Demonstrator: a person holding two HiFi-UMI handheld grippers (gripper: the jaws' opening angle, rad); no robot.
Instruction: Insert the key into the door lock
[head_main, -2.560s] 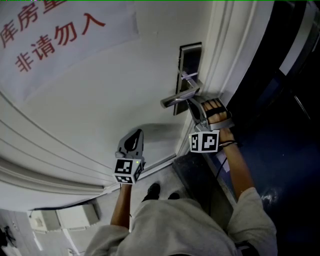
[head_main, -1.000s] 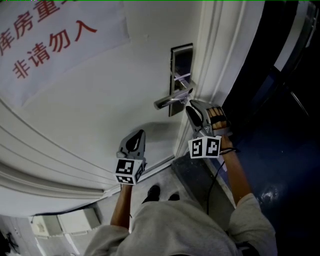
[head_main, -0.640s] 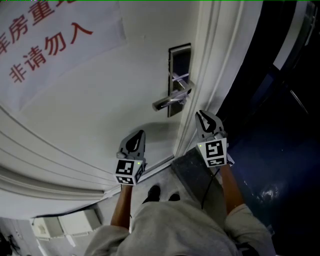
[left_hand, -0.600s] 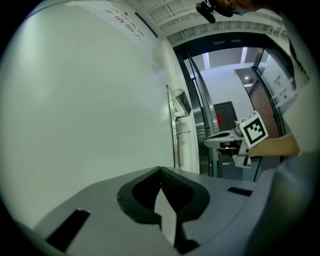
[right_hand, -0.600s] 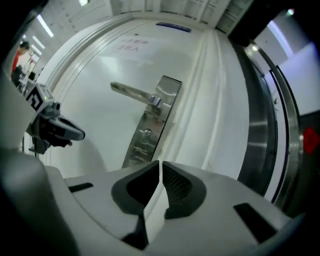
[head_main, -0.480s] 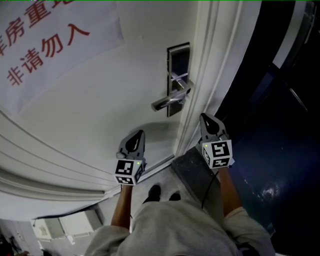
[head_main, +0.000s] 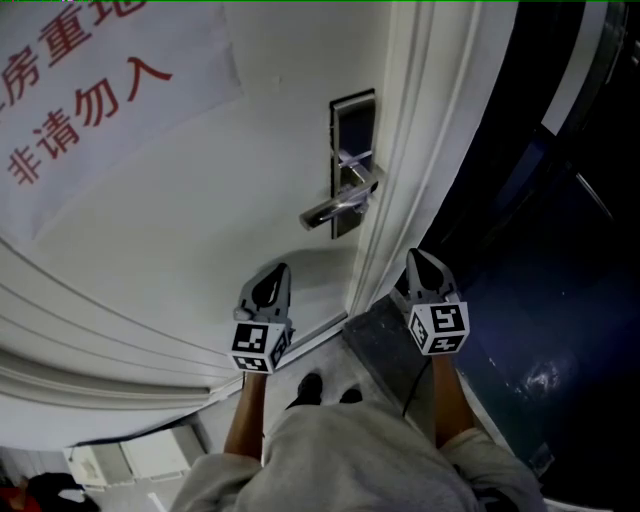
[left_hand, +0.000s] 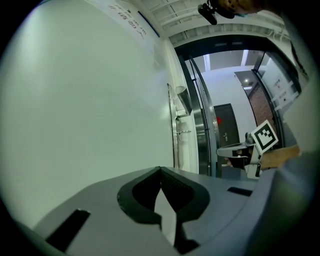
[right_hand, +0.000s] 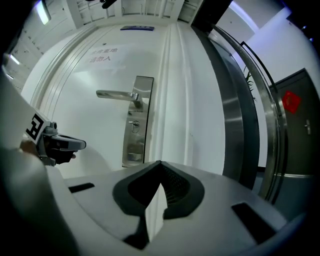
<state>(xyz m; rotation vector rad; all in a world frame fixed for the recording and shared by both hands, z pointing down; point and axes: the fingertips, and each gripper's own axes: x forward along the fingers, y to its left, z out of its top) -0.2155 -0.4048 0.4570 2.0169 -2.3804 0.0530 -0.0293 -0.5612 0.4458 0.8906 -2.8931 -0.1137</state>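
Observation:
The steel lock plate (head_main: 352, 165) with its lever handle (head_main: 333, 208) sits on the white door. A small key (right_hand: 134, 126) with a ring sticks out of the keyhole below the lever (right_hand: 115, 94). My right gripper (head_main: 414, 256) hangs back from the lock, beside the door frame, pointing level. Its jaws have just been closing and now stand shut with nothing between them (right_hand: 160, 162). Further left, my left gripper (head_main: 279, 267) faces the bare door panel, shut and empty (left_hand: 160, 169). Each gripper shows in the other's view: the right (left_hand: 222, 149), the left (right_hand: 79, 144).
A paper sign with red characters (head_main: 85, 85) is taped to the door at upper left. The white door frame (head_main: 425, 130) runs beside the lock, with dark glass and floor to its right. A grey mat (head_main: 385, 350) lies at the threshold by the person's shoes (head_main: 308, 388).
My right gripper has drawn back from the handle and lock, sunk lower in the head view, rolled upright and closed its jaws. The left gripper has stayed put.

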